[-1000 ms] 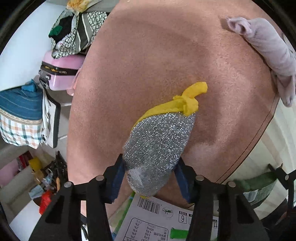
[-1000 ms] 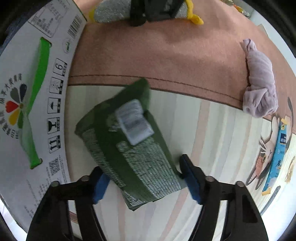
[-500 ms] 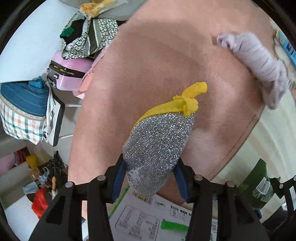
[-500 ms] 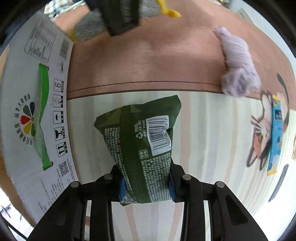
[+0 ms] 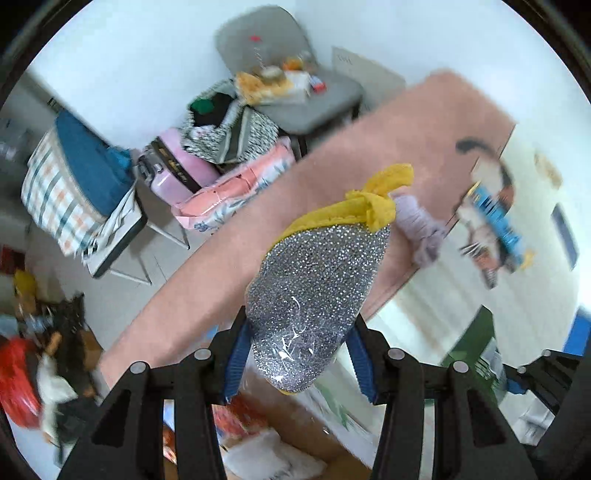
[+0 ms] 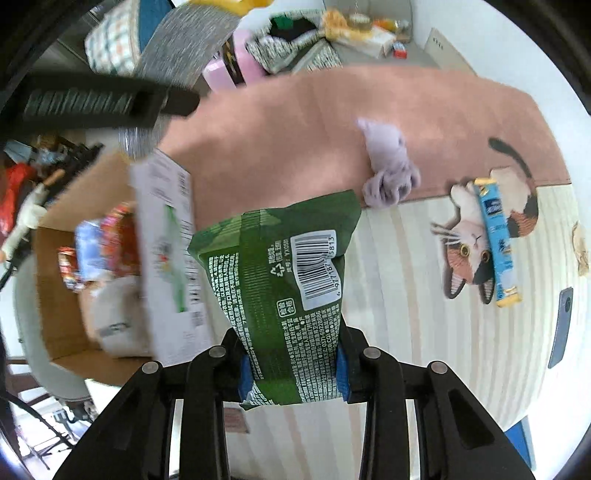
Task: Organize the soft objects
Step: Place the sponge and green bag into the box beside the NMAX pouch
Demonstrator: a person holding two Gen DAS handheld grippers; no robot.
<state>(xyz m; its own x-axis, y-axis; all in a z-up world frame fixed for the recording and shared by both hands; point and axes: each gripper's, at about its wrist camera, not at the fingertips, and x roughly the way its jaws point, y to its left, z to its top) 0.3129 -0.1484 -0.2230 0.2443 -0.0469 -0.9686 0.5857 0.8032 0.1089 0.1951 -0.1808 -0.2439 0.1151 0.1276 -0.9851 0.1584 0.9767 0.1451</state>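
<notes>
Above the bench, each hand-held gripper carries a soft item: left clamps a glittery pouch, right a green packet; likely next, lowering both into the cardboard box beside them.

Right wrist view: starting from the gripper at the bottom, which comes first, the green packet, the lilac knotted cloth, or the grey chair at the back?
1. green packet, clamped in the right gripper.
2. lilac knotted cloth, beyond it to the right, at the edge of the pink mat.
3. grey chair, farthest, at the top by the wall.
</notes>
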